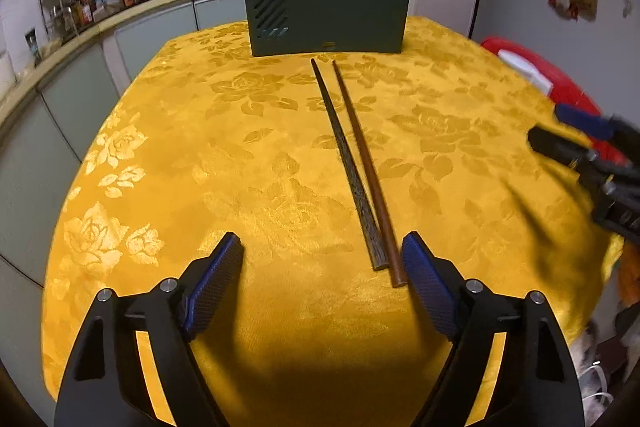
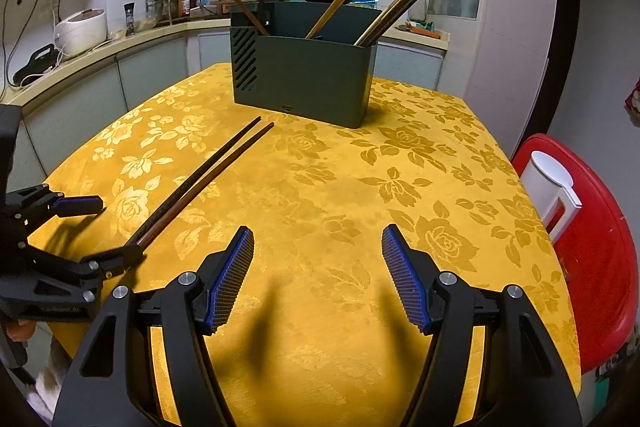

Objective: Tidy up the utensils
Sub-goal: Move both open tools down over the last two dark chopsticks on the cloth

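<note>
While the dark green utensil caddy (image 1: 326,13) stands at the upper centre of the frame with several chopsticks already leaning in it, two loose ones lie side by side mid-table on the yellow floral tablecloth (image 1: 160,155) — a dark textured chopstick (image 1: 344,163) and a reddish-brown chopstick (image 1: 364,163), butts toward the lower edge. Likely handling: light, rigid, slim, smooth enough to roll or slip; best pinched together near the thick ends, across both sticks. Left gripper (image 1: 322,267): jaws spread, nothing clamped, the reddish stick's butt just beside the right-hand pad. Right gripper (image 2: 318,275): jaws parted, empty, over bare cloth at lower centre — well apart from the pair.
</note>
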`<action>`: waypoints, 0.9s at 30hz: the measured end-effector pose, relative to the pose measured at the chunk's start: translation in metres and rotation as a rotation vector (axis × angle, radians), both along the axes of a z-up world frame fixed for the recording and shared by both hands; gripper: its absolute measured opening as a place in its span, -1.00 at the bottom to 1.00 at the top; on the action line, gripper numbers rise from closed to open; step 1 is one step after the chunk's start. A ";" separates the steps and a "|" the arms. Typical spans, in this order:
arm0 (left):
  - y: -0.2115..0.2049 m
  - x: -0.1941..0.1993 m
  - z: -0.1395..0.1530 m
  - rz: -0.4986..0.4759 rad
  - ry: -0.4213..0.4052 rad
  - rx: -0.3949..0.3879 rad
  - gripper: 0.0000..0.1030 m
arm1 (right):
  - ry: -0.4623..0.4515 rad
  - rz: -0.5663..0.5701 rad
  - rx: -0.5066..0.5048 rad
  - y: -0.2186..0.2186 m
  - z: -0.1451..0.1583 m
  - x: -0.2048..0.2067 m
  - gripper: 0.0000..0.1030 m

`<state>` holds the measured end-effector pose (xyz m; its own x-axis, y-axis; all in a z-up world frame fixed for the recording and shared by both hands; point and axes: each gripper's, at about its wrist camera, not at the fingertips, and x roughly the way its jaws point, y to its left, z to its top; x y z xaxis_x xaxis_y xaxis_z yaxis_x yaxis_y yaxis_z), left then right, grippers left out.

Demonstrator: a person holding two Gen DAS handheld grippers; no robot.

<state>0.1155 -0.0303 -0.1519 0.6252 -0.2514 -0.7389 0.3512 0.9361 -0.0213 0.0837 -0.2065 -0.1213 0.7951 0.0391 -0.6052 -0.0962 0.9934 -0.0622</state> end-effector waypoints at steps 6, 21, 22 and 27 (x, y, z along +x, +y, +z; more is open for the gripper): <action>0.006 0.001 0.009 0.022 -0.038 -0.022 0.54 | 0.009 0.007 0.003 0.003 -0.003 0.001 0.25; -0.005 0.004 -0.004 0.027 -0.017 0.034 0.33 | 0.033 0.049 -0.008 0.016 -0.012 -0.001 0.25; -0.004 0.004 -0.004 0.028 -0.017 0.034 0.32 | 0.034 0.049 -0.008 0.016 -0.012 -0.001 0.25; -0.002 0.005 -0.003 0.033 -0.017 0.033 0.23 | 0.040 0.051 -0.007 0.017 -0.014 0.000 0.25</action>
